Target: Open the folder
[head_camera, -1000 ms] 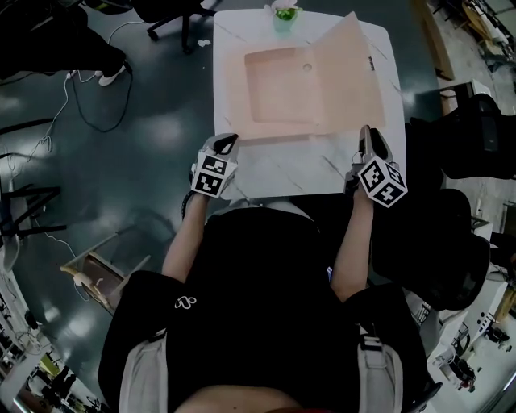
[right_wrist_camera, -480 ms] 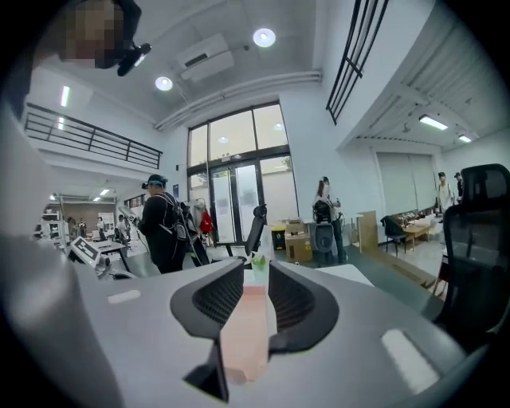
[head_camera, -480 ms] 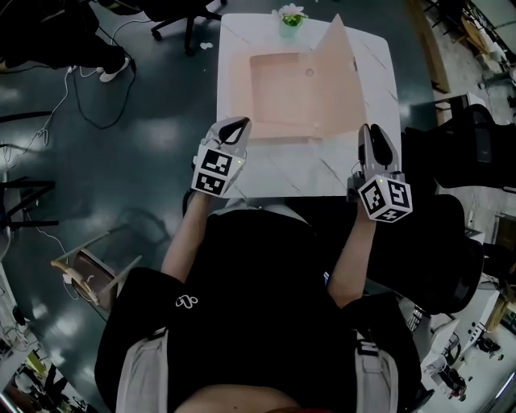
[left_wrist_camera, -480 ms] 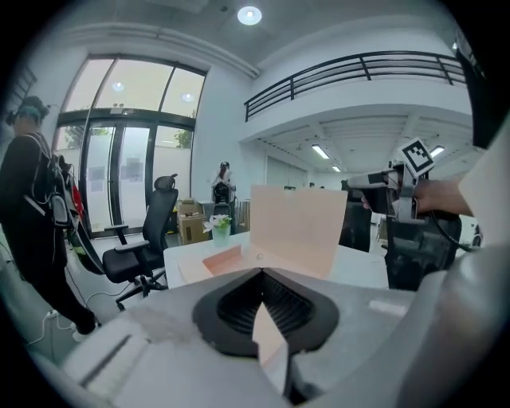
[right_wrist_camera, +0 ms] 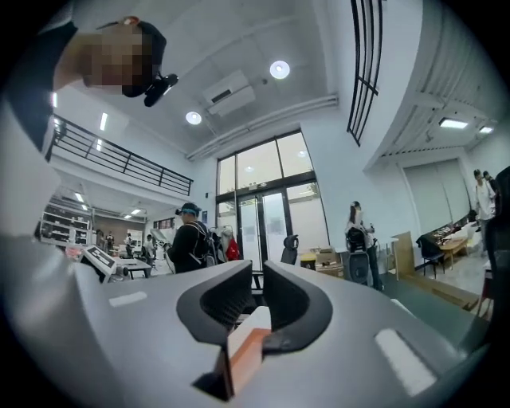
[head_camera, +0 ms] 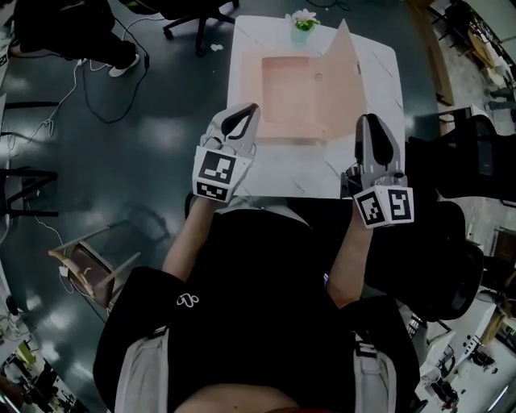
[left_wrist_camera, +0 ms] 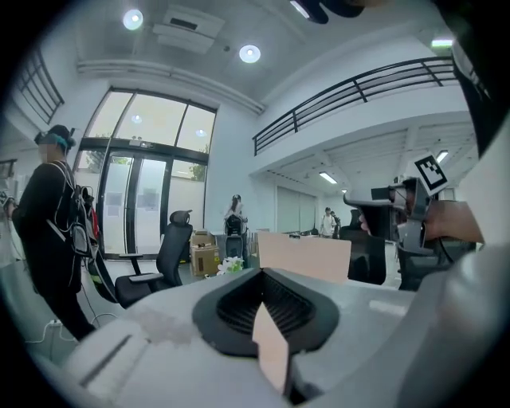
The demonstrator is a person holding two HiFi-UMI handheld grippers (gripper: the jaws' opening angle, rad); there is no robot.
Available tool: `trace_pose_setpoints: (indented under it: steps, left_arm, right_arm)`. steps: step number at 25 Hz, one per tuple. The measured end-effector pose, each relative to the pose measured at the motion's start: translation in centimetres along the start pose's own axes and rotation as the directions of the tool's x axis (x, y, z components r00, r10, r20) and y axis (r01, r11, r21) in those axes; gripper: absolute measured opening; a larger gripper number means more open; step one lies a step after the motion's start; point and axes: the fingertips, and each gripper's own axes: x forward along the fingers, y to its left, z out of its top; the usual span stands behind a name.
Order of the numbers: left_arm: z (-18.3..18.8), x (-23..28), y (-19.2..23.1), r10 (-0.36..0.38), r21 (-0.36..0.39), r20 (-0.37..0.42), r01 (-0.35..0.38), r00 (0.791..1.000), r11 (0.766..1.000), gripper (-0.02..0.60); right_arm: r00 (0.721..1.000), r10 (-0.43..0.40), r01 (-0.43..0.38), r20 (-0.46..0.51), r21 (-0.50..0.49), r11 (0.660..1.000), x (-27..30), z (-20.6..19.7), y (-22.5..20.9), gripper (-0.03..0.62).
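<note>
A peach folder [head_camera: 290,101] lies open on the white table [head_camera: 282,173], its lid [head_camera: 343,77] standing up along the right side. Both grippers hang in the air above the table's near edge, pointing roughly level across the room, clear of the folder. The left gripper [head_camera: 250,109] is shut with nothing in it; in the left gripper view [left_wrist_camera: 261,272] its tips meet, and the folder's lid [left_wrist_camera: 304,256] shows beyond them. The right gripper [head_camera: 369,121] is closing, a narrow gap left between its jaws [right_wrist_camera: 256,275] and nothing between them.
A small potted plant [head_camera: 304,20] stands at the table's far edge. Black office chairs [head_camera: 451,161] sit to the right, a wooden chair [head_camera: 85,270] at the lower left, and cables [head_camera: 97,97] lie on the floor. A person [right_wrist_camera: 191,239] stands nearby.
Both grippers have risen from beside the folder's near edge and tipped up to about level. The folder's lid now stands steeper. The right jaws have narrowed.
</note>
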Motion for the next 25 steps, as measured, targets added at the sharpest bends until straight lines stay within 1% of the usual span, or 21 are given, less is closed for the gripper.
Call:
trace_pose_setpoints:
  steps: [1,2,5,7,11,15,17,22,25]
  left_arm:
    - [0.5,-0.4,0.0,0.01,-0.002,0.014,-0.01,1.0,1.0,0.0]
    - [0.8,-0.7,0.1,0.019,-0.003,0.026,-0.019,0.999,1.0,0.0]
    - [1.6,-1.7,0.2,0.041,-0.007,0.05,-0.041,0.998,0.999,0.0]
    - [2.0,-2.3,0.5,0.059,-0.013,0.064,-0.058,0.996,0.998,0.0]
    - [2.8,-3.6,1.5,0.109,-0.026,0.092,-0.107,0.99,0.994,0.0]
    - [3.6,-4.5,2.0,0.142,-0.032,0.118,-0.139,0.983,0.99,0.0]
    - [3.8,-4.8,1.9,0.148,-0.03,0.124,-0.145,0.981,0.989,0.0]
    - [3.9,-5.0,1.4,0.142,-0.029,0.126,-0.139,0.982,0.99,0.0]
    - [3.6,-5.0,1.2,0.144,-0.031,0.126,-0.141,0.981,0.989,0.0]
  right_arm:
    - [1.0,0.022,-0.022,0.003,-0.004,1.0,0.4,-0.1,1.1,0.011]
    - [0.999,0.042,-0.042,-0.001,-0.007,0.999,0.8,-0.5,2.2,-0.006]
    - [0.995,0.093,-0.093,-0.021,0.007,0.996,1.8,-1.6,4.6,-0.006]
    - [0.994,0.106,-0.105,-0.026,0.016,0.994,2.3,-2.2,5.5,-0.006]
    - [0.995,0.096,-0.095,-0.034,0.028,0.995,2.9,-3.1,6.4,0.0]
    - [0.992,0.116,-0.116,-0.039,0.021,0.993,3.1,-4.1,7.5,0.0]
    - [0.992,0.112,-0.111,-0.051,0.024,0.994,3.2,-4.5,8.1,0.0]
    - [0.994,0.068,-0.067,-0.09,0.006,0.998,3.3,-6.5,8.8,0.0]
    - [0.993,0.054,-0.056,-0.103,-0.01,0.998,3.5,-7.4,9.3,0.0]
